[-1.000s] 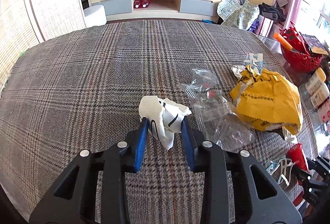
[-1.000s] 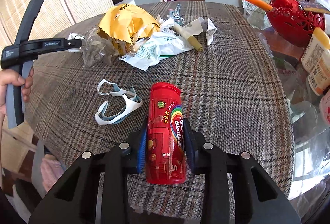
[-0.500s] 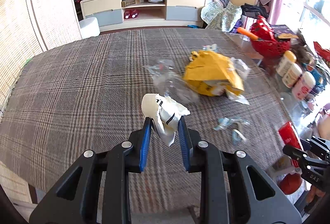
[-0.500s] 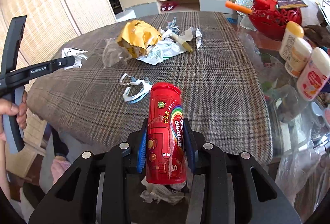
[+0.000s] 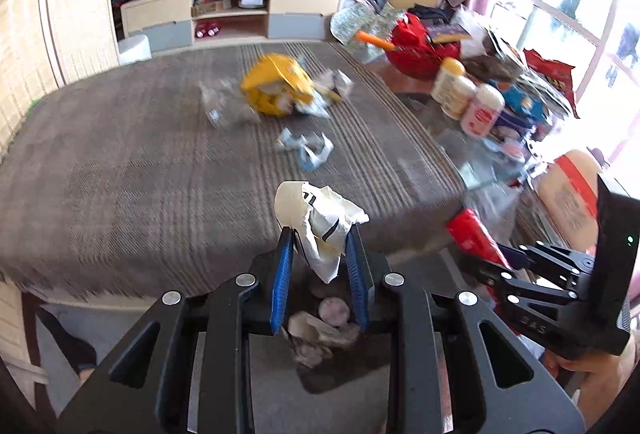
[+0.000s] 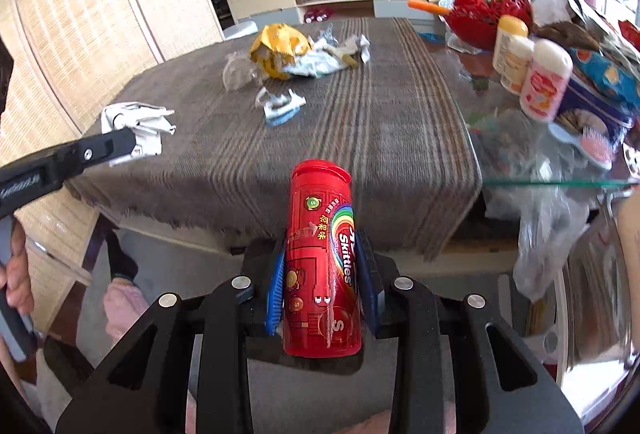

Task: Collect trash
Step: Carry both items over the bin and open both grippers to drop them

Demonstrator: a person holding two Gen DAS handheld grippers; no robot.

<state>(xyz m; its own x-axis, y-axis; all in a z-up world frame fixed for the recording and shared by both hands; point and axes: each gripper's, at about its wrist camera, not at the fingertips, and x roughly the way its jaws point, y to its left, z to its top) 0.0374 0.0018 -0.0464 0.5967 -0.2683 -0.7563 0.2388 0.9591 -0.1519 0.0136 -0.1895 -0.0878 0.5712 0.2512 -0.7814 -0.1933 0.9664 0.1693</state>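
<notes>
In the right wrist view, the left gripper reached in from the left edge, its tongs clamped on a crumpled white wrapper over the near corner of the brown plaid tablecloth. Toward the upper centre lay a yellow crumpled bag among clear plastic and paper scraps, with a torn white-and-blue scrap just below it. At lower centre, the right gripper was clamped on a red Skittles tube, held past the table's near edge. At right stood lotion bottles on the glass tabletop. In the left wrist view, a dark bin holding trash showed below the wrapper.
</notes>
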